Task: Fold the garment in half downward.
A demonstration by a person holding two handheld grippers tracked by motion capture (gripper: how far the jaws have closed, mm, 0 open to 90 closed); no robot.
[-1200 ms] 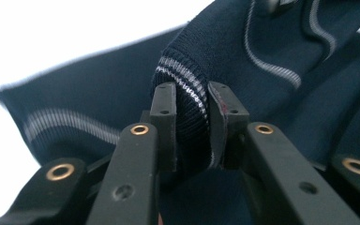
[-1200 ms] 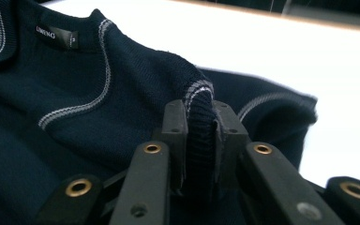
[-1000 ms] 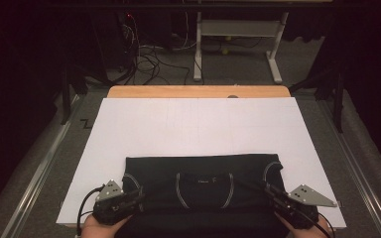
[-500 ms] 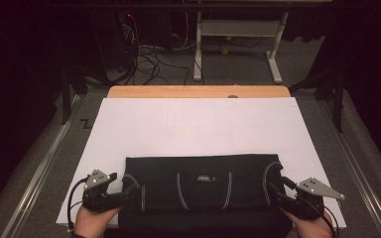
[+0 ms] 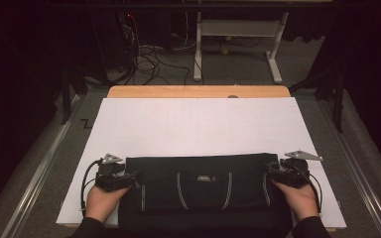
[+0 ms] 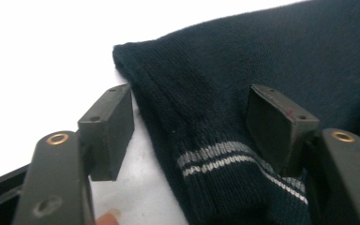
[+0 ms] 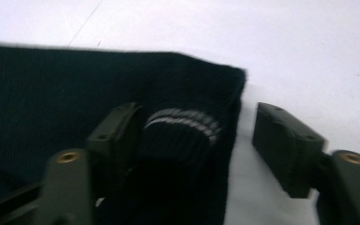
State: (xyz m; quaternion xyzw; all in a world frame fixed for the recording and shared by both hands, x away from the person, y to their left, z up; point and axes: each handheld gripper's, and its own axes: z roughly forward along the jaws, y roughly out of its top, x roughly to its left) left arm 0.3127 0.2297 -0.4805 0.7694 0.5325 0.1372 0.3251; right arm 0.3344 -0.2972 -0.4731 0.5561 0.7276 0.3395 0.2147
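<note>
No text can be read; the small label [image 5: 204, 177] on the dark sweater [image 5: 203, 191] is too blurred.

White sheet [image 5: 198, 124] from 10 to 2 o'clock lies bare, free passage; folded dark sweater [image 5: 203, 186] blocks 6 o'clock between both grippers.

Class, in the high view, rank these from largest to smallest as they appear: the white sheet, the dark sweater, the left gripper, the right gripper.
1. white sheet
2. dark sweater
3. left gripper and right gripper: they look alike in size, so no ranking between them.
</note>
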